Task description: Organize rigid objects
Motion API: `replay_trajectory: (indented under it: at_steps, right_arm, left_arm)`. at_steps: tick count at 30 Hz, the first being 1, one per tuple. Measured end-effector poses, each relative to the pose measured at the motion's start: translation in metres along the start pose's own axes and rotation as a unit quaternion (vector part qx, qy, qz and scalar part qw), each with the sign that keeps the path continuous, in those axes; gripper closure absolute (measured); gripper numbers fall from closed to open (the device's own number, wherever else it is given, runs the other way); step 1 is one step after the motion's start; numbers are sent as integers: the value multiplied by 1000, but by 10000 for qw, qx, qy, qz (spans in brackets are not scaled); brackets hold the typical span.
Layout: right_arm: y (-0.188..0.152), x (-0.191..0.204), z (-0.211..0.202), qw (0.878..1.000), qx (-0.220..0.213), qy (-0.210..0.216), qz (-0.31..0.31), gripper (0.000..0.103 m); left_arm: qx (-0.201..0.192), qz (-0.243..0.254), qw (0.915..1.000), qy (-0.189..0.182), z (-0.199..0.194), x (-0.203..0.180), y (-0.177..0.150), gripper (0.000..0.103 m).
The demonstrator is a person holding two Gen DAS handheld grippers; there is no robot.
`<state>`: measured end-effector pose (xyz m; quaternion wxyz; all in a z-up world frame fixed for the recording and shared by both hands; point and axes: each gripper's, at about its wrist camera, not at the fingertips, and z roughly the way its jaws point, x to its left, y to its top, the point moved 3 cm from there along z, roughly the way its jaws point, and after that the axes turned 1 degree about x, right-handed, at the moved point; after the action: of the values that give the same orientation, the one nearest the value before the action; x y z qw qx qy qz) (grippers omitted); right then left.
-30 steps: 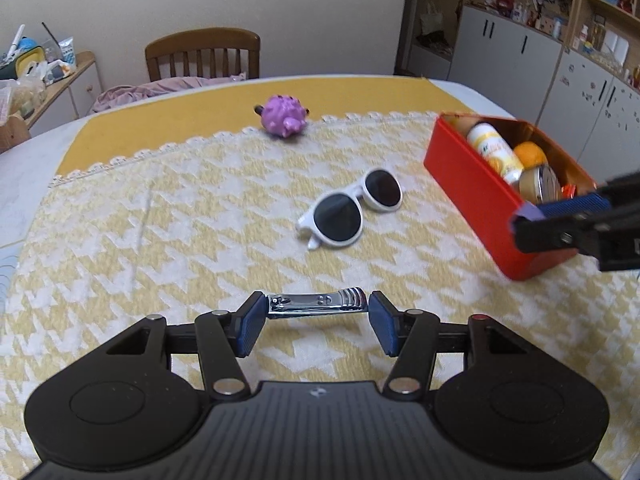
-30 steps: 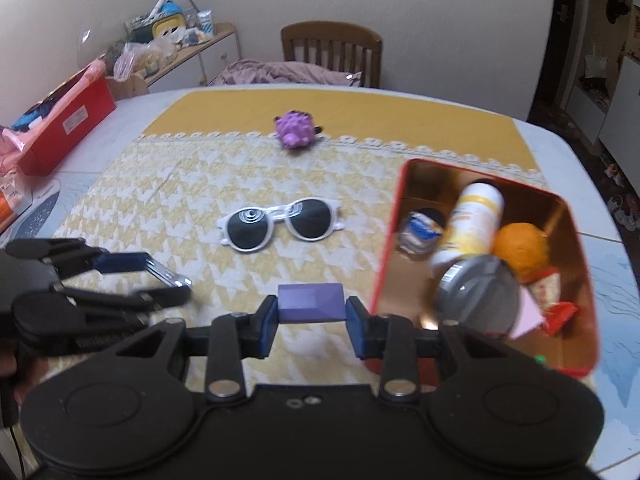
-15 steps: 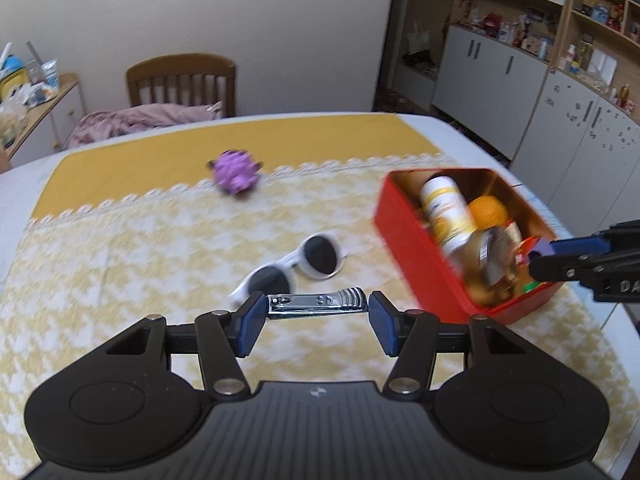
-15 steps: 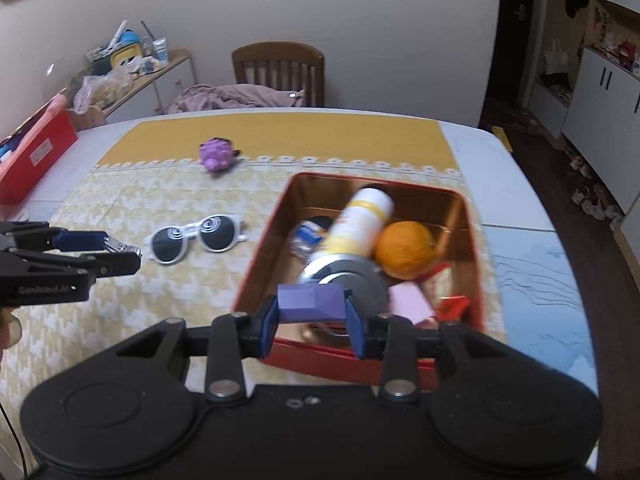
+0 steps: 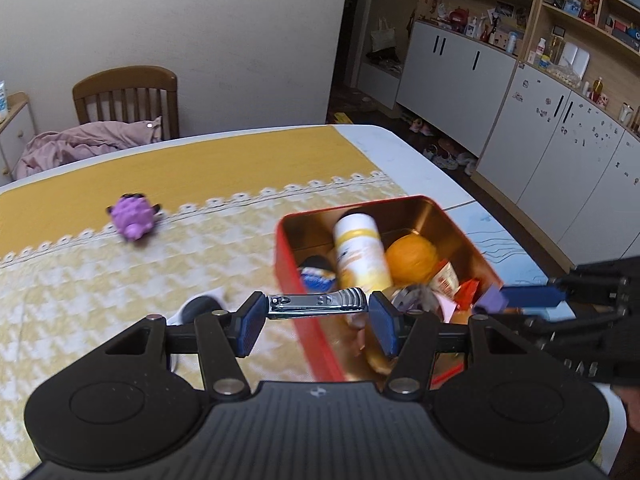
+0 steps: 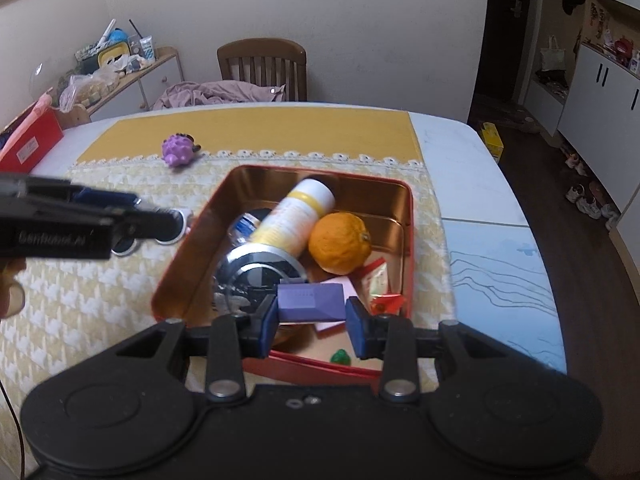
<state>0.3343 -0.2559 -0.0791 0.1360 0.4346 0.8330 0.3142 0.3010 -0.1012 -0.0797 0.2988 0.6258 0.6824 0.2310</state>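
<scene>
The left gripper (image 5: 318, 320) is clamping a nail clipper (image 5: 318, 301) over the red tin's (image 6: 408, 216) rim, risking dropping it outside; the right gripper (image 6: 311, 322) is gripping a purple block (image 6: 311, 301)

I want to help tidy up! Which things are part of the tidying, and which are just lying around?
Part of the tidying:
- nail clipper, gripped by the left gripper
- purple block, gripped by the right gripper
- red tin
- white sunglasses
- purple toy

Just lying around:
- chair
- pink cloth
- cabinets
</scene>
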Motion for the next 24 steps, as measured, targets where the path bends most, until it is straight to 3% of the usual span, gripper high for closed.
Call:
replay_trajectory:
  at_steps: [8, 24]
  right_arm:
    - [-1, -13, 15, 9994, 179, 81, -273, 68]
    - [-2, -2, 41, 9909, 440, 117, -1263, 68]
  left_arm:
    - [172, 84, 9998, -18, 35, -31, 25, 47]
    - [431, 254, 9987, 48, 101, -65, 65, 47]
